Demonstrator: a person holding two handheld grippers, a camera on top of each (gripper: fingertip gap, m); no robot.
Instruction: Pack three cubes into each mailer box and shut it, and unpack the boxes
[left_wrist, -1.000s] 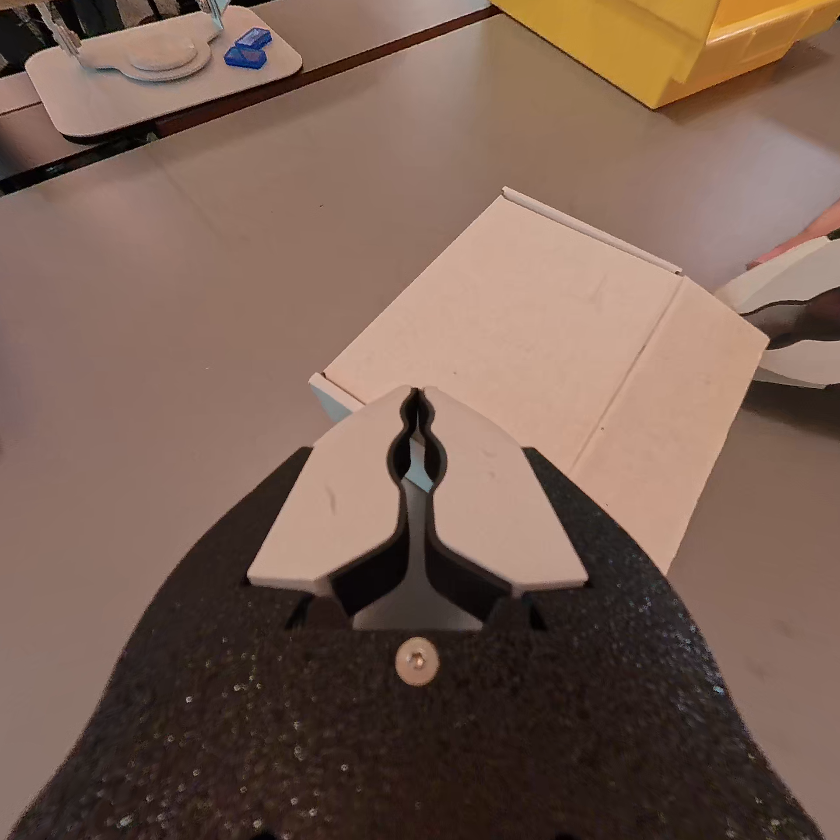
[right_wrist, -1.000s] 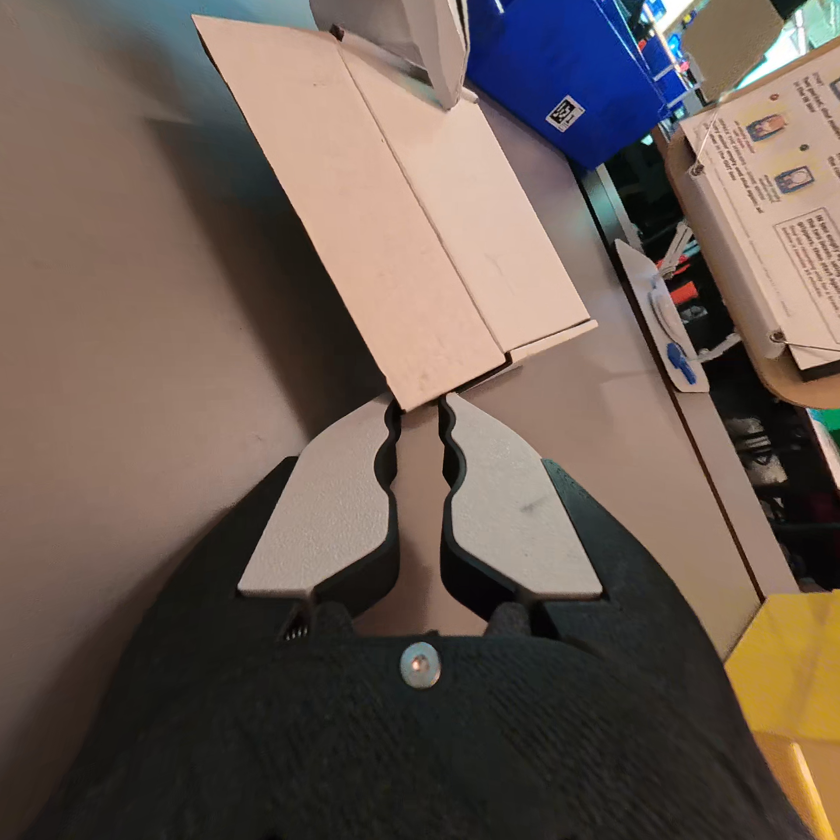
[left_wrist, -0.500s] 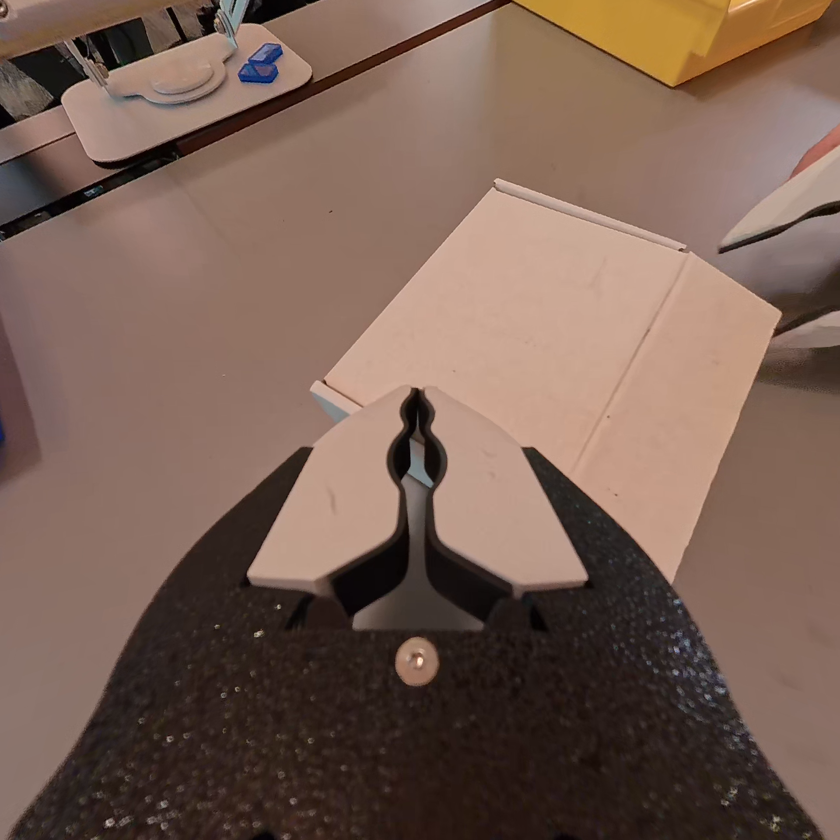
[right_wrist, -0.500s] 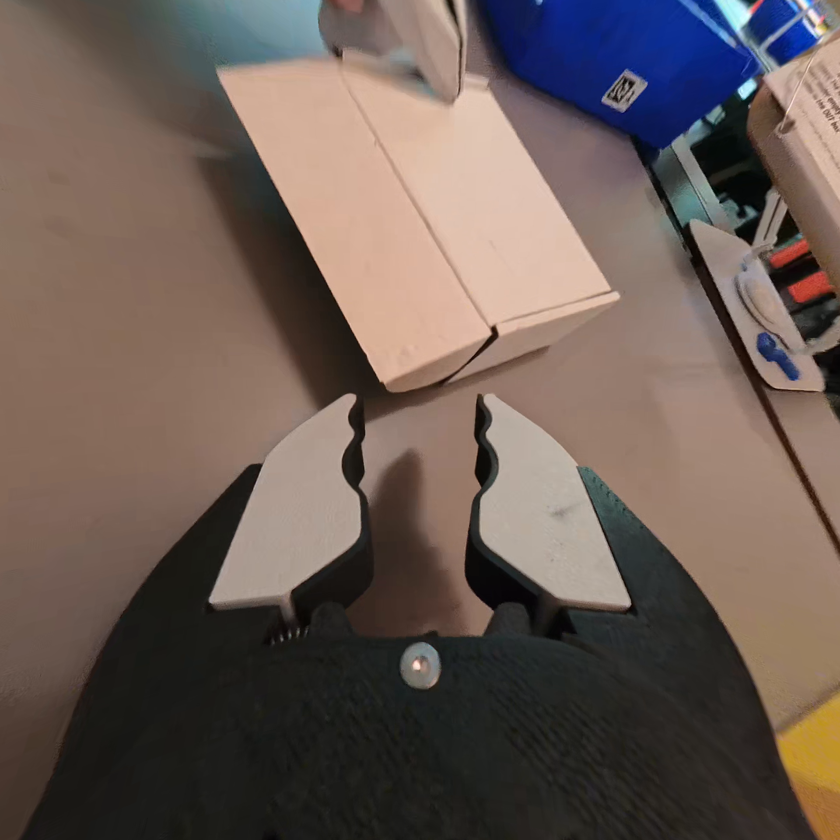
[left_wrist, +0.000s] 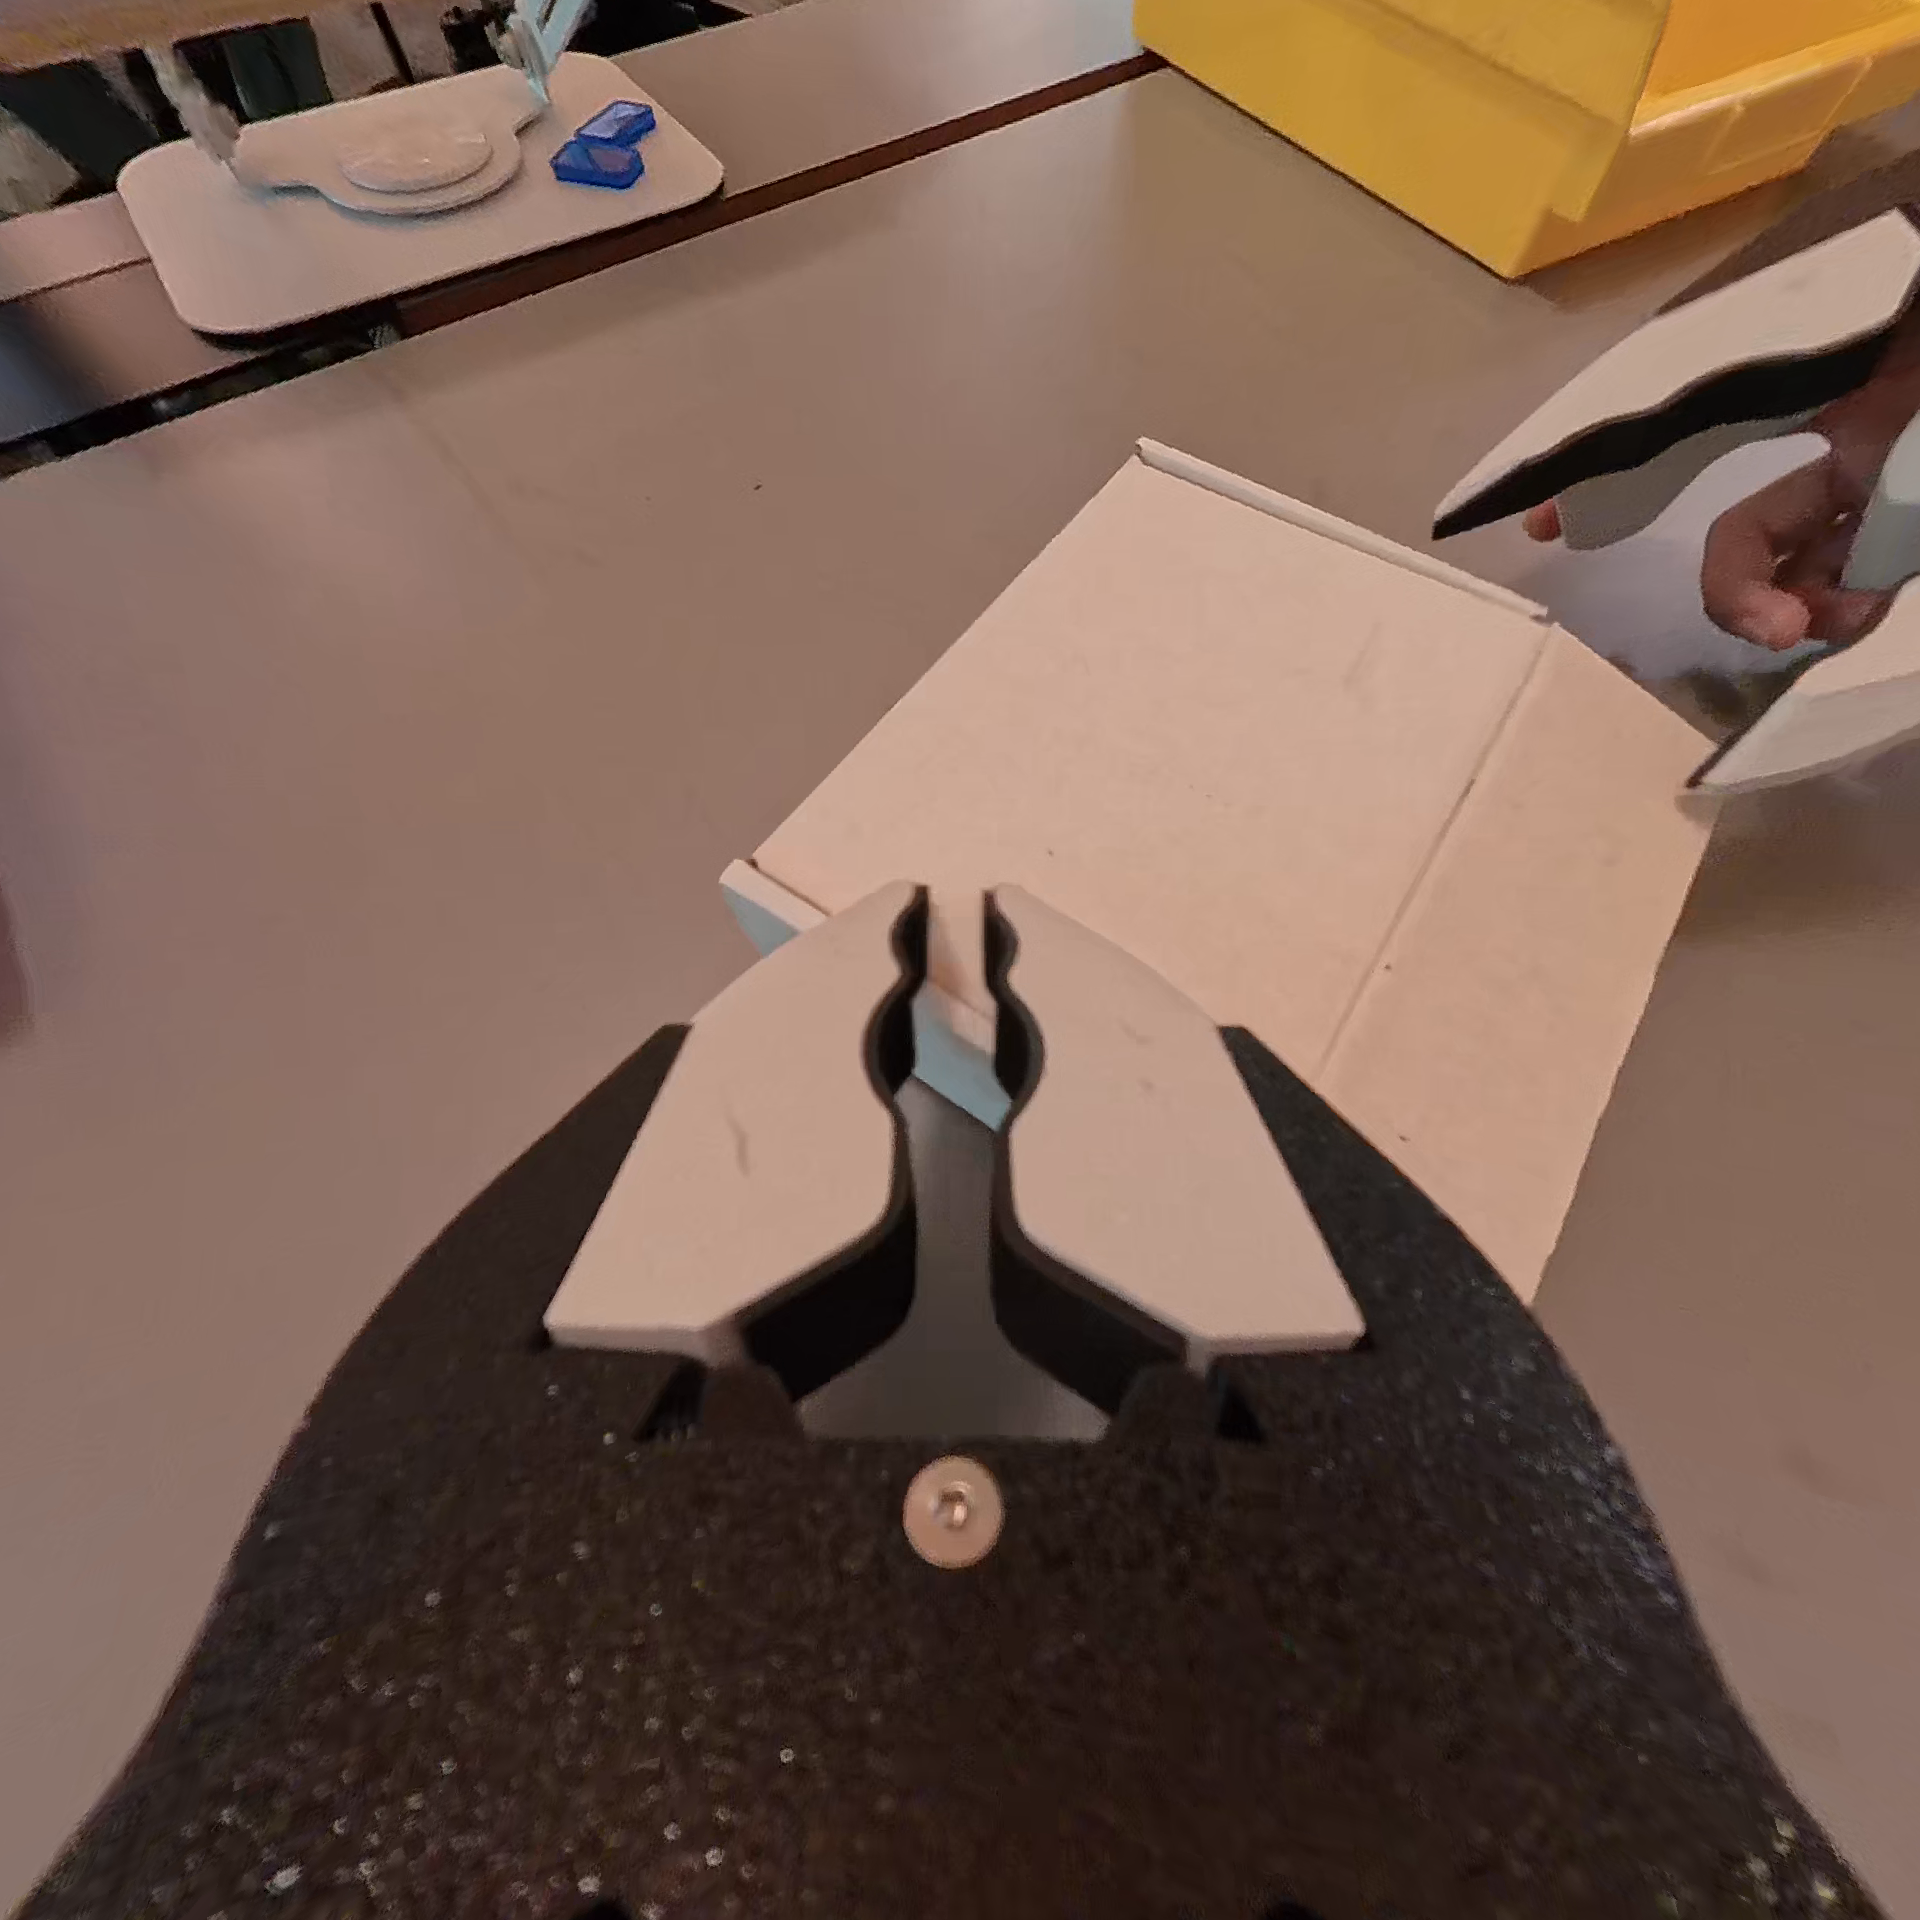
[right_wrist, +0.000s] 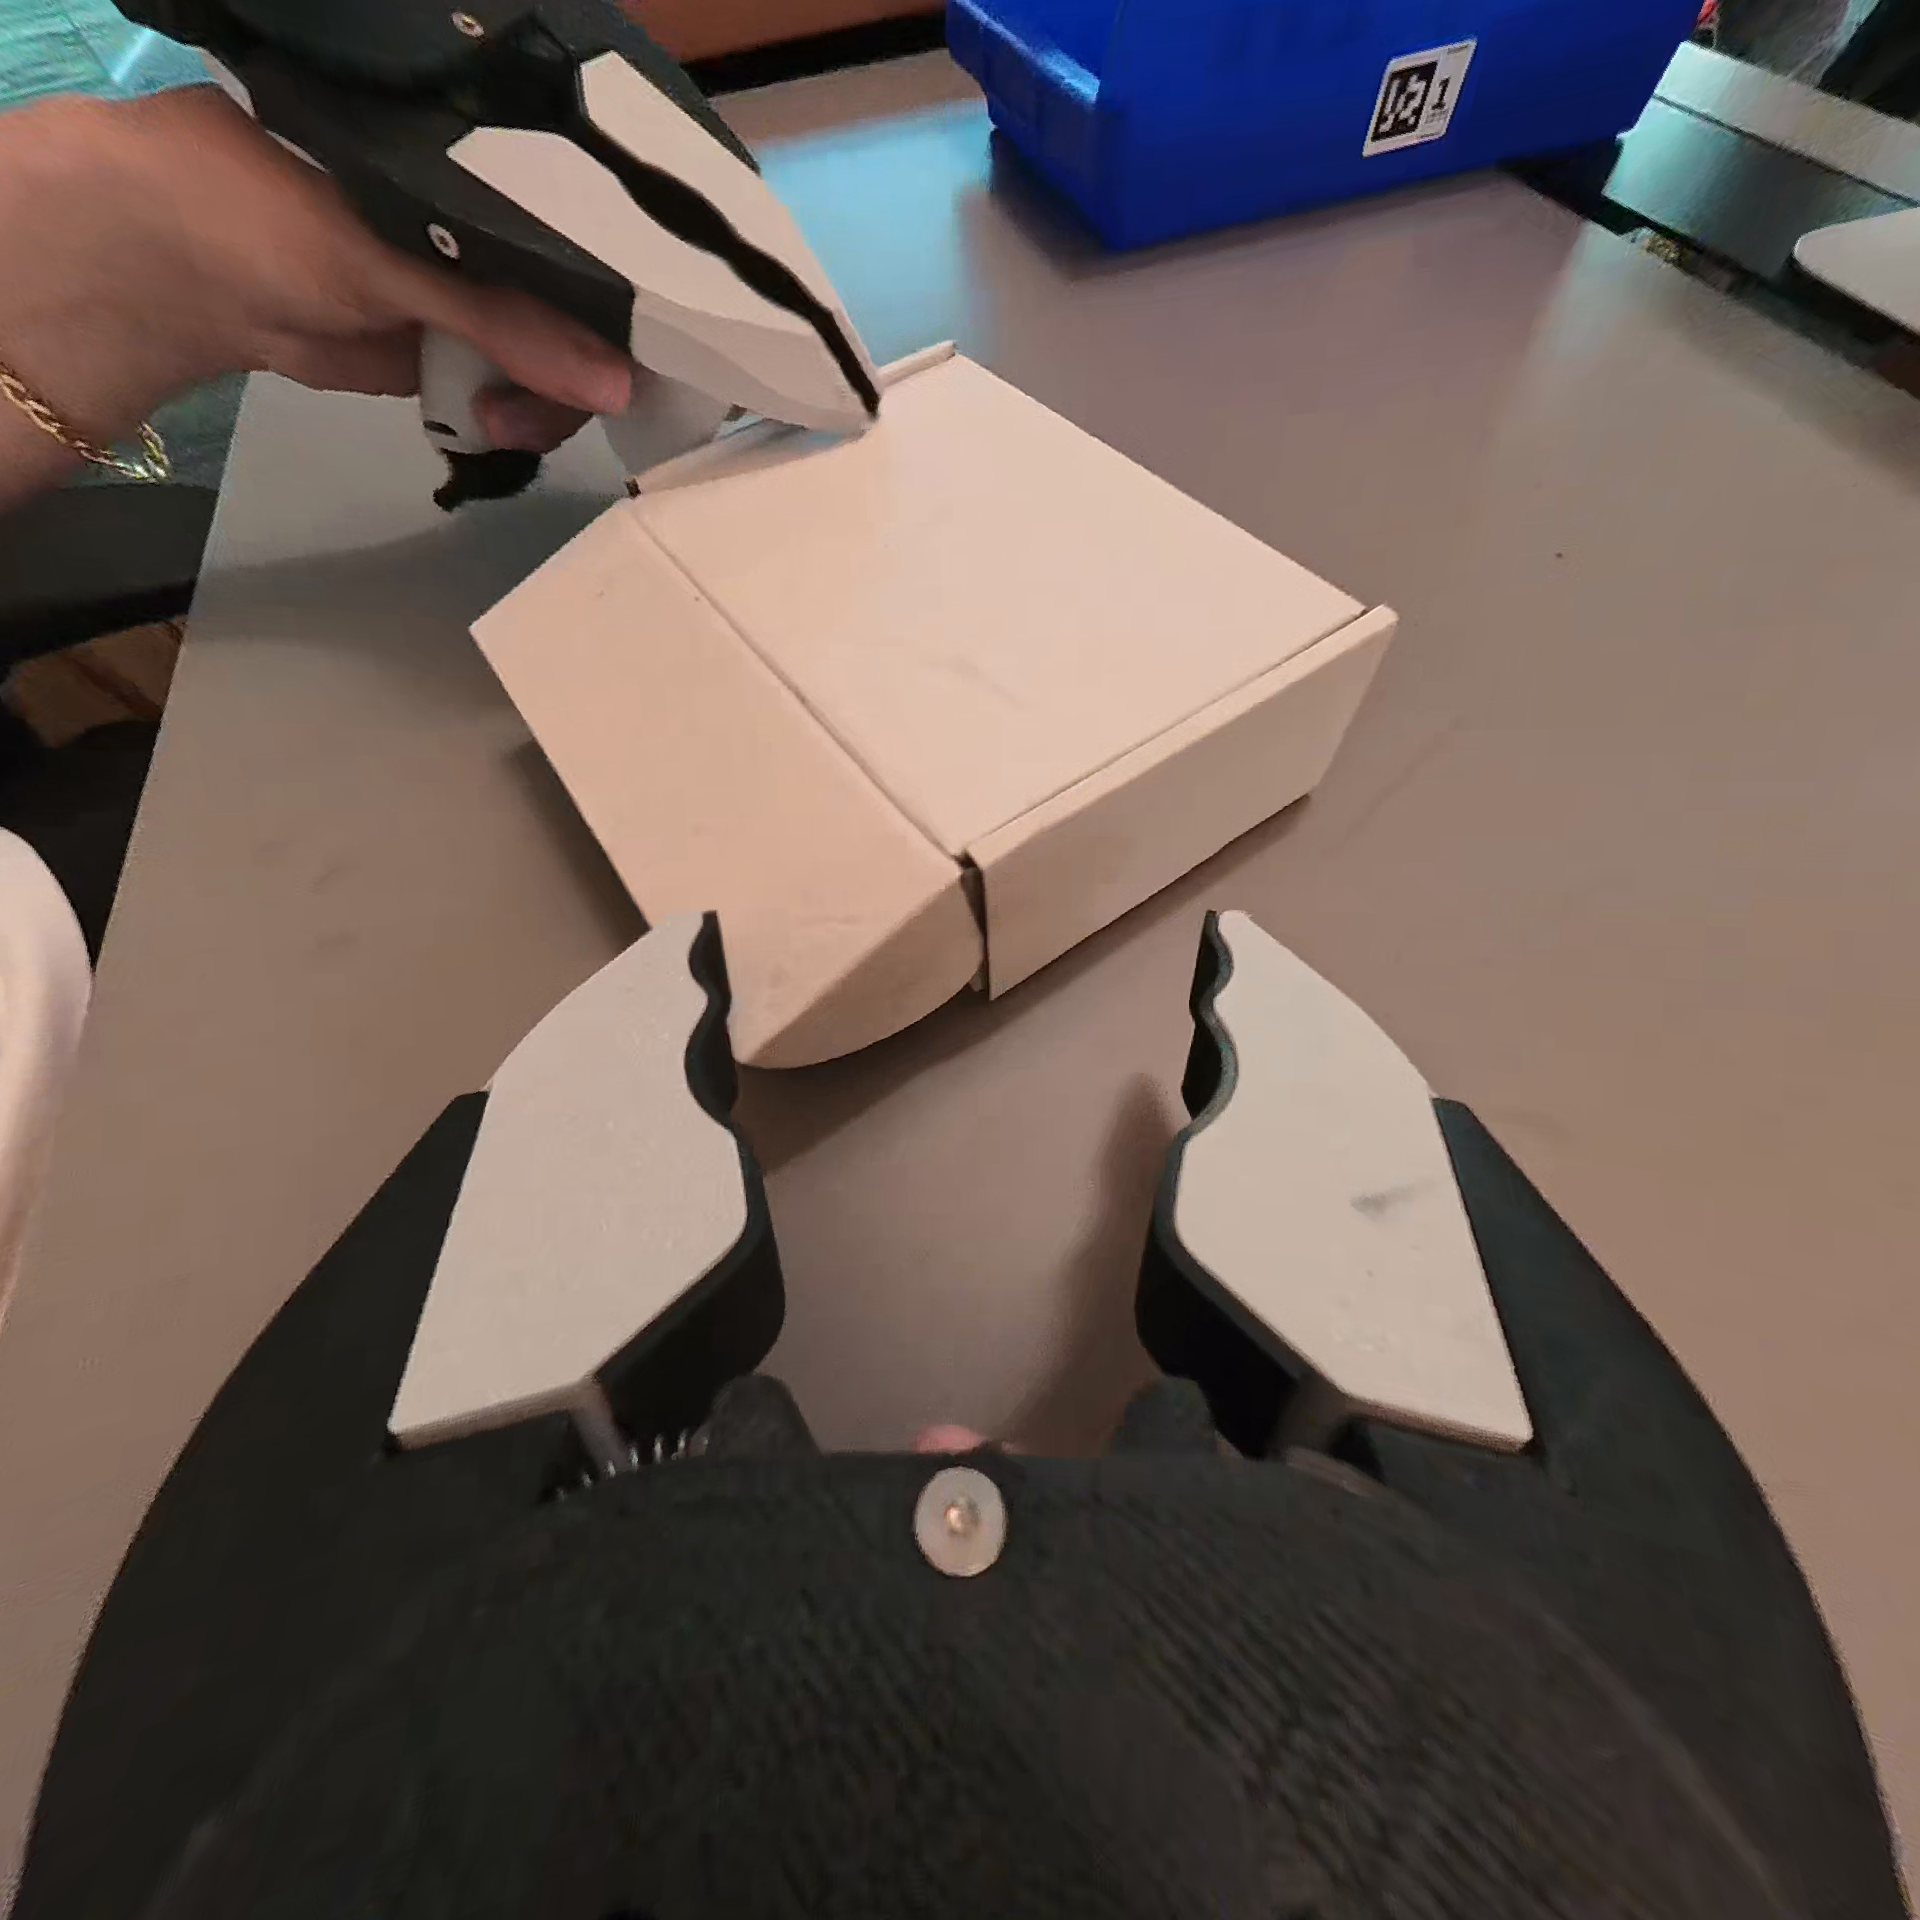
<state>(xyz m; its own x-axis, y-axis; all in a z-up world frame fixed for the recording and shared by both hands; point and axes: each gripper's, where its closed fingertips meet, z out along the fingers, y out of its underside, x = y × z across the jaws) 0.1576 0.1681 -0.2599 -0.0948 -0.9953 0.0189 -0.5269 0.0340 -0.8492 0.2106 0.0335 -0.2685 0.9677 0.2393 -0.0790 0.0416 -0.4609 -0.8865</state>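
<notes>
A white cardboard mailer box (left_wrist: 1195, 748) lies on the grey table with its lid down. Its front flap (right_wrist: 727, 790) sticks out and slants down to the table, outside the box. My left gripper (left_wrist: 954, 904) hovers at the box's near edge with its jaws a narrow gap apart, holding nothing. It also shows in the right wrist view (right_wrist: 857, 400), its tips touching the lid's far corner. My right gripper (right_wrist: 956, 925) is wide open and empty, just short of the flap's corner. It also shows in the left wrist view (left_wrist: 1567, 657). No cubes are in view.
A yellow bin (left_wrist: 1455, 125) stands beyond the box in the left wrist view. A blue bin (right_wrist: 1247, 104) stands at the back in the right wrist view. A white stand base with small blue pieces (left_wrist: 416, 177) sits on the neighbouring table. The table edge (right_wrist: 197, 582) runs along the left. One gripper's finger ends stand about 15 cm off the other's.
My right gripper let go of the flap's corner, opened wide and drew back. The flap dropped from raised to slanting down. My left gripper's jaws parted slightly.
</notes>
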